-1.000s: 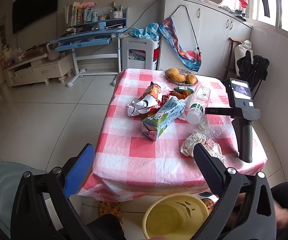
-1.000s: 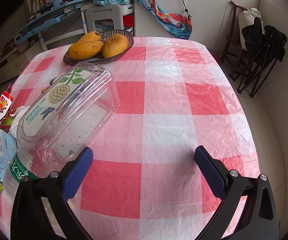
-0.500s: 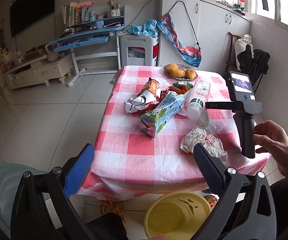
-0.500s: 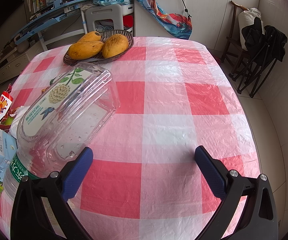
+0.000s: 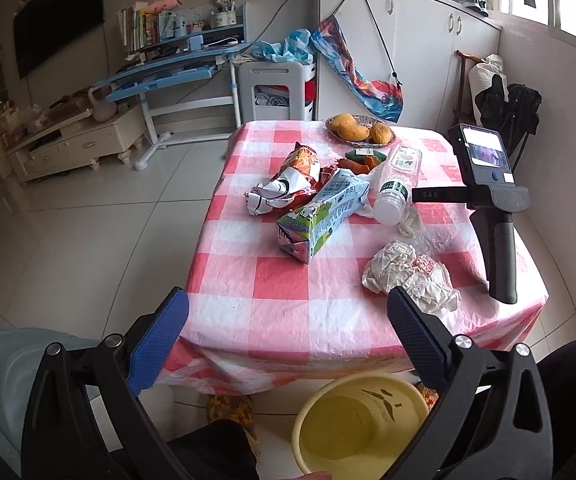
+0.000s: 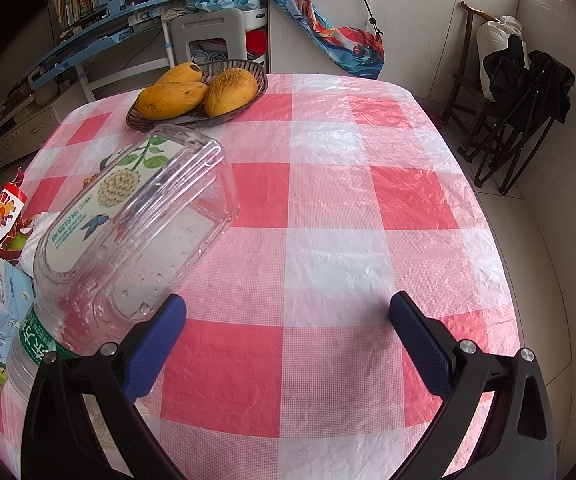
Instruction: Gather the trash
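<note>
Meanwhile, trash on the table [image 5: 300, 316] is left uncollected.
The hand seen by the right gripper's [image 6: 286, 316] handle half a second ago is gone; both it and the left gripper [image 5: 288, 312] are held wide open, empty. Ahead lie the carton [image 5: 324, 212], bottle [image 6: 128, 236] and crumpled wrappers [image 5: 404, 272]; below, the yellow basin [image 5: 360, 428].

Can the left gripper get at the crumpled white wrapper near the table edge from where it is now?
Probably yes: the left gripper is open, and the crumpled white wrapper lies just ahead near its right finger, nothing between.
</note>
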`<state>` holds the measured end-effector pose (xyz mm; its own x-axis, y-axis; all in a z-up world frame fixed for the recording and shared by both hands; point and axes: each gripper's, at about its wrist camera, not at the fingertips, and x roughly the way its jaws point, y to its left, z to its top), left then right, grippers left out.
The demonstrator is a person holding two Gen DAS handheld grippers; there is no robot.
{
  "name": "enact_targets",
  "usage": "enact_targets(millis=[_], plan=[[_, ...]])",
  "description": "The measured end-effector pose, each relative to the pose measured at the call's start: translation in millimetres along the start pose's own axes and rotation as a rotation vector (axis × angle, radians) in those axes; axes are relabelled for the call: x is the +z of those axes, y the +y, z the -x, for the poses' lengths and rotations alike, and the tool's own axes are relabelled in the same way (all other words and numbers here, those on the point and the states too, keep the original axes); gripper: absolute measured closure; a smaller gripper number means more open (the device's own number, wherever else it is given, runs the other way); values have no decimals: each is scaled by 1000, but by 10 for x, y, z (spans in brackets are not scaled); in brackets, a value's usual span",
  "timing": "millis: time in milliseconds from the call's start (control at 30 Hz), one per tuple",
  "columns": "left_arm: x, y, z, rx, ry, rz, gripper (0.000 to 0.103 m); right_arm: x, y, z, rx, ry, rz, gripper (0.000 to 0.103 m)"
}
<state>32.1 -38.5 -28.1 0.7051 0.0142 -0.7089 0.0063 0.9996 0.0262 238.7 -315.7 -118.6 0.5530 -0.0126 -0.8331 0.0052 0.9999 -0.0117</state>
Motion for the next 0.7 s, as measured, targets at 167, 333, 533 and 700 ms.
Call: enact_targets(millis=[167,333,533,700], plan=[[-48,36,37,-6,2,5,7,0,0,0,0,0,0,6],[-90,116,104,-14,-12,14,7,0,-1,0,0,0,0,6],[-58,264,71,-73,13,99,7,0,-2,0,0,0,0,6],[-68,205,70,-65,3,80,7,0,-2,1,0,0,0,6]])
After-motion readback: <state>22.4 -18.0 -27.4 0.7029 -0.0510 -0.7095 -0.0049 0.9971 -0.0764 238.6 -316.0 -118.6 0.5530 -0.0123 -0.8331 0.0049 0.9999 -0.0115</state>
